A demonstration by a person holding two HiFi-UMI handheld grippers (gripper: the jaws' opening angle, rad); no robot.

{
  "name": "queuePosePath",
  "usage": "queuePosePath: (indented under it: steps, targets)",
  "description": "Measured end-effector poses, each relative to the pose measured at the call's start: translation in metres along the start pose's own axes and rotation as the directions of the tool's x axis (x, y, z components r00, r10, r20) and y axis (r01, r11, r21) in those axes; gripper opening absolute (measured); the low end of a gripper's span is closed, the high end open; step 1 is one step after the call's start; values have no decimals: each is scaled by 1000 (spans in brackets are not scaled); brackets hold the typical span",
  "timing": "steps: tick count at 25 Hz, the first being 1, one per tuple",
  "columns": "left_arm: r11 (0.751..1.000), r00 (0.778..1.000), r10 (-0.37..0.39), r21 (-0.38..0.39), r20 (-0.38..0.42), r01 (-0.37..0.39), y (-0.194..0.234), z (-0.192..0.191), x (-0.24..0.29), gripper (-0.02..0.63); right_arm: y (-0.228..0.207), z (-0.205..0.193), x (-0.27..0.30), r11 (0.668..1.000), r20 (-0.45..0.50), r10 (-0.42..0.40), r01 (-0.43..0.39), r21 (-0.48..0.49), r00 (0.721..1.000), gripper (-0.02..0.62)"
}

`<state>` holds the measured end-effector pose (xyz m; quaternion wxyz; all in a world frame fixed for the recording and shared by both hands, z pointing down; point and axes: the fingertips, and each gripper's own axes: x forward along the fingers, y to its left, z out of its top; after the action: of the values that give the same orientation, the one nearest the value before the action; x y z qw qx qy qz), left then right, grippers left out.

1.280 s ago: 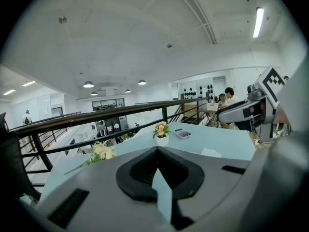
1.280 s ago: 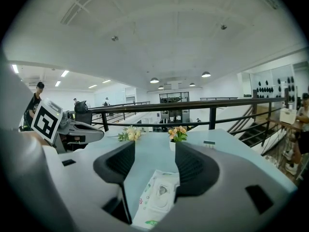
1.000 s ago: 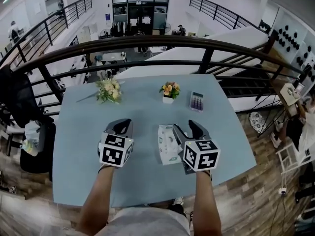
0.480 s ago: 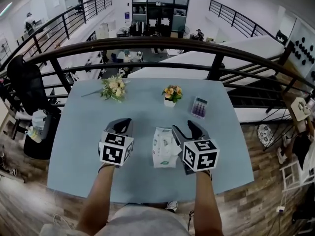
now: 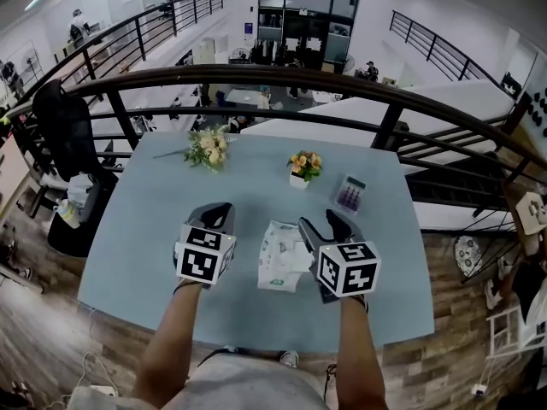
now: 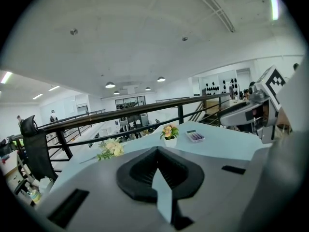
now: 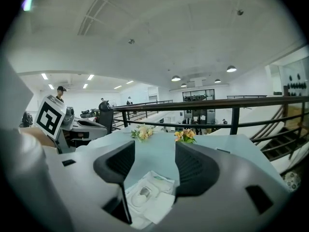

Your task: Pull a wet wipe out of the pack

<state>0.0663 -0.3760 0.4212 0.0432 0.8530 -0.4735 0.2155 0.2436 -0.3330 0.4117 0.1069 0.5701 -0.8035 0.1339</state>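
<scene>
Only the head is turning a little; the wet wipe pack [image 5: 279, 259] is staying flat near the front edge of the bench [image 5: 137, 229]. The right gripper [image 5: 320, 220] is sitting at its right side with jaws apart, holding nothing. The left gripper [image 5: 215, 212] is waiting nearby, jaws together.

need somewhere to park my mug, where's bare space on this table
Bare: the table's left side, between bouquet and left gripper; also the right edge below the calculator. Crowded: wipe pack between the grippers, right gripper at its edge.
</scene>
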Motion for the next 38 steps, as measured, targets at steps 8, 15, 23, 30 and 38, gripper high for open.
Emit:
queuePosePath:
  steps: [8, 15, 23, 30, 38]
  targets:
    - [999, 999, 32, 5, -9, -32, -9, -2, -8, -5, 2, -3, 0, 999, -3, 44, -44, -8, 999, 250]
    - [999, 999, 47, -9, -12, -47, -14, -8, -13, -5, 8, -15, -1, 997, -33, 77, -78, -15, 996, 250]
    - [999, 999, 31, -6, -33, -31, -25, -20, -15, -5, 15, -43, 4, 996, -90, 92, -93, -5, 992, 250]
    - [1000, 999, 6, 0, -51, -6, -31, -30, -12, -5, 20, -69, 13, 995, -146, 98, -97, 13, 984, 250]
    - [1000, 998, -19, 10, -67, 20, -33, -40, -8, -5, 27, -93, 27, 993, -190, 114, -110, 32, 975, 249]
